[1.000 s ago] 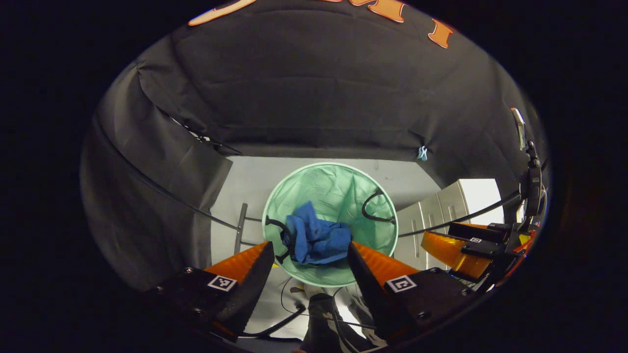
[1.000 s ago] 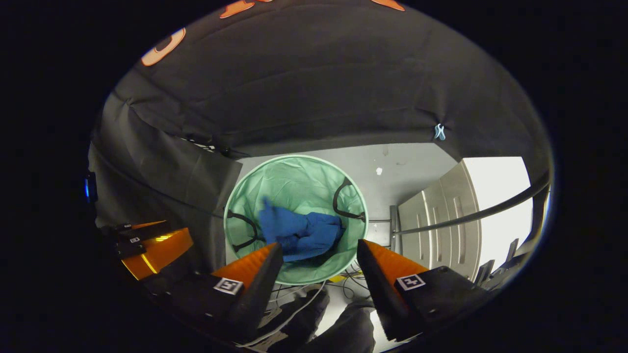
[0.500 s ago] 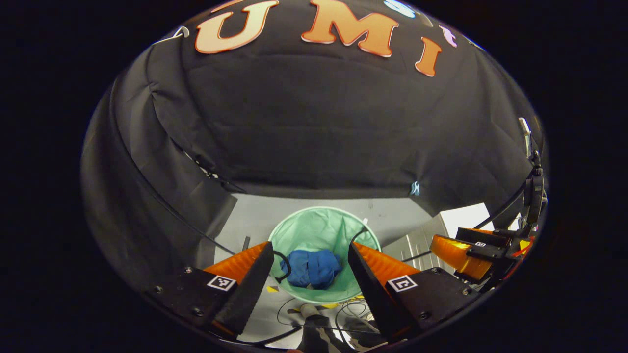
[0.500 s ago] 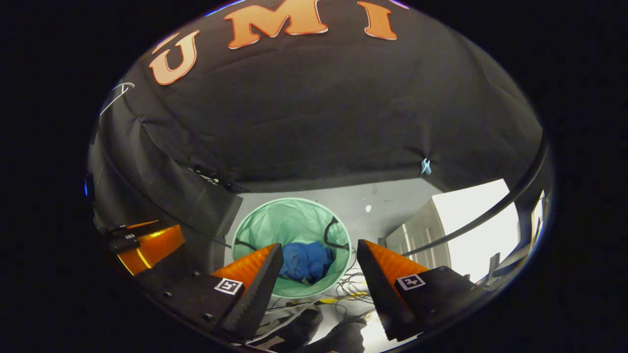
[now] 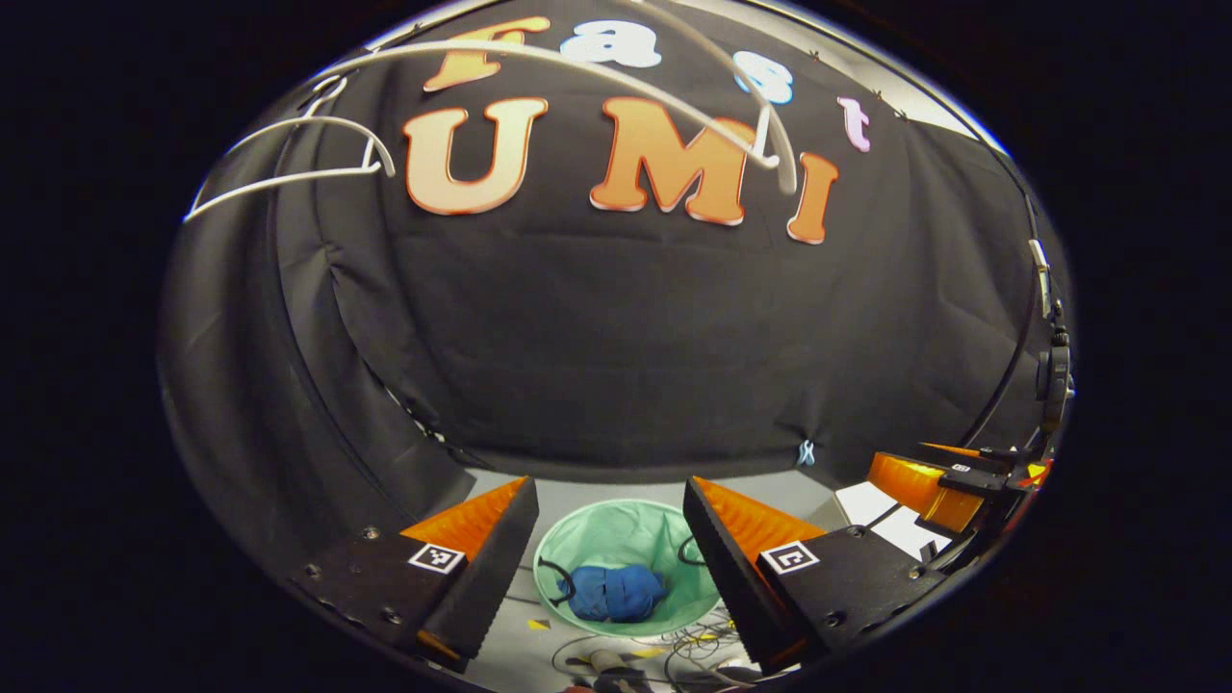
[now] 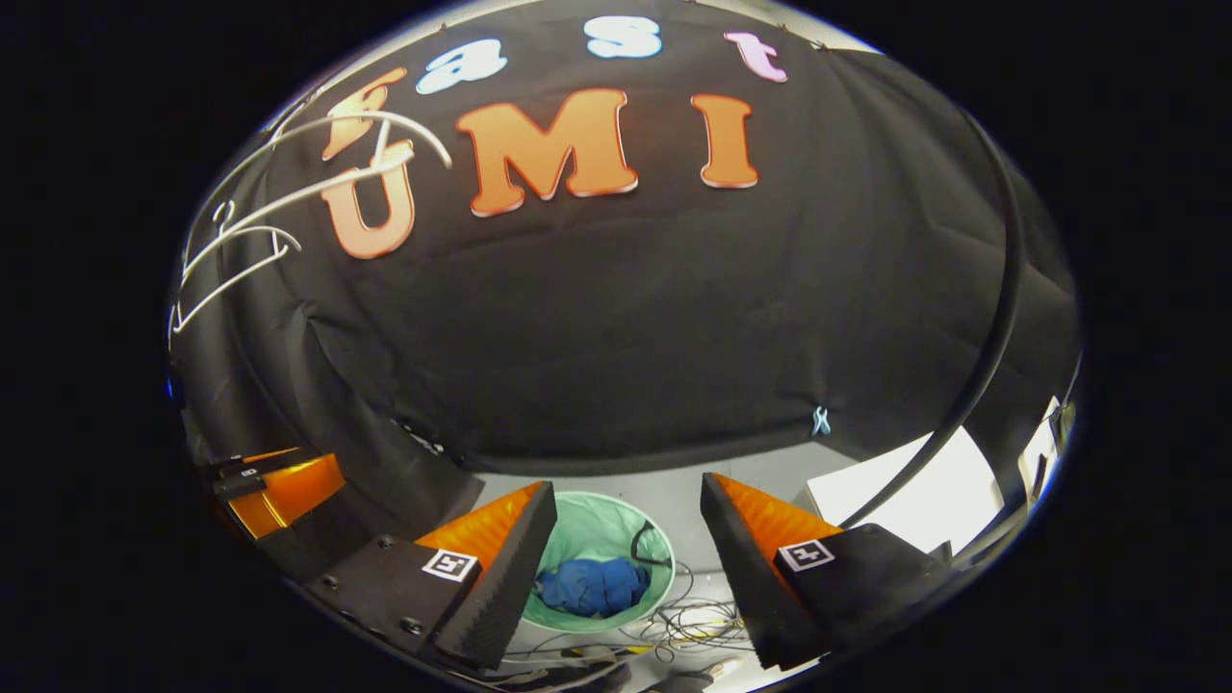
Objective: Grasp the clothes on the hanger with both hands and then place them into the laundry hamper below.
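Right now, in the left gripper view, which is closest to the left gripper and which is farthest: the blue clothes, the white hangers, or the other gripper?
1. The right gripper, close by on the right side, about level.
2. The white hangers, up high, near the top of the wall; this rank against the clothes is less sure.
3. The blue clothes, far down below between the fingers, inside the green laundry hamper.

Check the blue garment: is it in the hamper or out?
In. The blue garment lies bunched at the bottom of the green hamper, inside its rim; the right gripper view shows the same.
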Demonstrator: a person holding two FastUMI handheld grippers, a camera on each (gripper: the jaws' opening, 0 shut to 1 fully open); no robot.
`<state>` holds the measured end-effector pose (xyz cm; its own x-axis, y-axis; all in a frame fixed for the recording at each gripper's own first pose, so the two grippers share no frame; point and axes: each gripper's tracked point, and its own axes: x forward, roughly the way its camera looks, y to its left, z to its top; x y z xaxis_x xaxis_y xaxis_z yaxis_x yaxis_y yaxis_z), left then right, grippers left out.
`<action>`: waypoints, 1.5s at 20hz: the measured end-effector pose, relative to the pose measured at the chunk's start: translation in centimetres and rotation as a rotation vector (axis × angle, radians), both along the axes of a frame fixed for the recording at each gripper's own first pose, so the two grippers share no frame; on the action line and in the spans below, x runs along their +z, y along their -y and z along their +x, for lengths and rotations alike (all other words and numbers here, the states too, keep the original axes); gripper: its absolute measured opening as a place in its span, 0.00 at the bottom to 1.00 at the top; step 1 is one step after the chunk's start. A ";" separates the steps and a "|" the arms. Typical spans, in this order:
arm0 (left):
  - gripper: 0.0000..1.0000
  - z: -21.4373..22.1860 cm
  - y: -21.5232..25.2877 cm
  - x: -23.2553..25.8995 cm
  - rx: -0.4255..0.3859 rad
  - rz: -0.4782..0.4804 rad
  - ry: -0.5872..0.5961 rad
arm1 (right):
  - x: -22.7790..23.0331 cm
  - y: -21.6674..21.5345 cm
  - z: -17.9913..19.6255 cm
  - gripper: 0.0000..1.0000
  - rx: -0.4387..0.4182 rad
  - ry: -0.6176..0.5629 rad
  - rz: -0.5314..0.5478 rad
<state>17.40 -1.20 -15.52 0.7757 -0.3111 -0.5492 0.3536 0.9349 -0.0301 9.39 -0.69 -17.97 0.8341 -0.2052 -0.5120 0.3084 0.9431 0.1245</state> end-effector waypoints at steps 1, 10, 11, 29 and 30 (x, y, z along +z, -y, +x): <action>0.97 0.3 0.1 1.7 0.006 -0.017 0.044 | 1.6 0.1 -0.1 0.98 0.000 0.034 -0.014; 0.93 -0.1 0.7 16.0 0.021 -0.186 0.384 | 13.7 1.4 -3.6 0.98 0.008 0.308 -0.140; 0.92 -0.3 0.8 17.8 0.022 -0.194 0.425 | 14.9 2.1 -3.8 0.89 -0.005 0.336 -0.167; 0.92 -6.9 1.0 26.5 0.150 -0.207 0.606 | 22.6 8.5 -12.1 0.89 0.047 0.481 -0.200; 0.92 -7.4 1.1 26.6 0.154 -0.213 0.604 | 22.7 8.7 -12.6 0.89 0.055 0.487 -0.196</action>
<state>9.96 -2.34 11.11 0.9725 -0.2256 0.0577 0.2289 0.9717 -0.0585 -3.18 -9.38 4.78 0.9781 -0.2073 -0.0189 0.2081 0.9762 0.0604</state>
